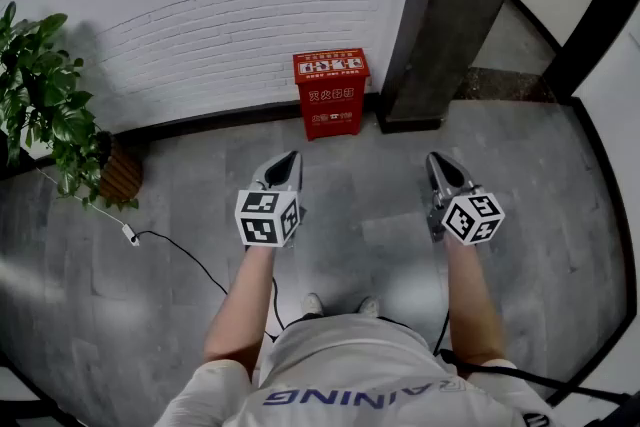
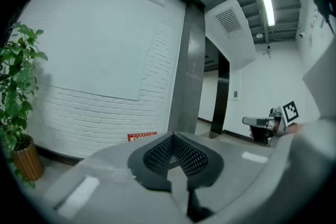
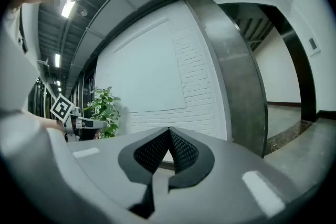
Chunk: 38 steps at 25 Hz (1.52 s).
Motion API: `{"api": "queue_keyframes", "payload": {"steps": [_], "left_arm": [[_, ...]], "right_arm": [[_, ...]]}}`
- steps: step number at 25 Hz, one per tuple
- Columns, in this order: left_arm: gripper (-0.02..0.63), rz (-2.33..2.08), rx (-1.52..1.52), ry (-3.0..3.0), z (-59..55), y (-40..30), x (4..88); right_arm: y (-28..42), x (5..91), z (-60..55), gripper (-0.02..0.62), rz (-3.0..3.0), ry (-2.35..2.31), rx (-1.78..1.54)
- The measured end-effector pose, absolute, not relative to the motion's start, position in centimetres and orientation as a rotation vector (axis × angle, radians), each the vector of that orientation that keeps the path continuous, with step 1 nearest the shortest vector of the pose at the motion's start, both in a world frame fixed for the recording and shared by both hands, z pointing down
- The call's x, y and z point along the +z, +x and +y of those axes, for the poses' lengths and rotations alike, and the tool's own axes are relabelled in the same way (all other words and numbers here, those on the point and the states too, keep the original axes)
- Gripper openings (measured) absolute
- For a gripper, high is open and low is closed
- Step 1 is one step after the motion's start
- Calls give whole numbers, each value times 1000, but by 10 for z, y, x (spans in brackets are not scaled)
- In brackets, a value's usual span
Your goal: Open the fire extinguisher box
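Observation:
A red fire extinguisher box [image 1: 330, 93] stands closed on the floor against the white brick wall, beside a dark pillar. My left gripper [image 1: 288, 158] is held over the grey floor, well short of the box and slightly left of it, jaws shut with nothing between them. My right gripper [image 1: 437, 158] hovers to the right at the same distance, also shut and empty. In the left gripper view only the box's red top edge [image 2: 142, 137] shows over the shut jaws [image 2: 173, 135]. The right gripper view has the shut jaws [image 3: 168, 129] facing the wall; the box is hidden there.
A potted plant [image 1: 45, 115] in a wicker pot stands at the left, with a cable and plug [image 1: 131, 235] lying on the floor near it. The dark pillar [image 1: 450, 15] rises right of the box. The person's feet [image 1: 340, 305] are below the grippers.

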<state>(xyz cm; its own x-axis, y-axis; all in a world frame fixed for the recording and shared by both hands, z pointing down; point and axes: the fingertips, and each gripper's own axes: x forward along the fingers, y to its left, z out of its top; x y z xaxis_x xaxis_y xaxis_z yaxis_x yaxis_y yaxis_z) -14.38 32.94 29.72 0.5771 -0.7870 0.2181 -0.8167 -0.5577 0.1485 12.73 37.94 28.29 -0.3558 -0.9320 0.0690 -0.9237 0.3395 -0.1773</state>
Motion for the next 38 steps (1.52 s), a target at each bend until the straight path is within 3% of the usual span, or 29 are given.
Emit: {"api": "queue_keyframes", "payload": {"steps": [20,29,38], "left_arm": [[6,-1377,182,2458,277,-218,342],[6,-1429,269,2431,159,-170,349],[6,-1488,288,2434,16,-73,327]], "right_arm": [[44,304,297,3,2644,-1660,-356],[92,358,179,3,2619,-1603,-522],[177,347,18,2,2675,-1517,-518]]}}
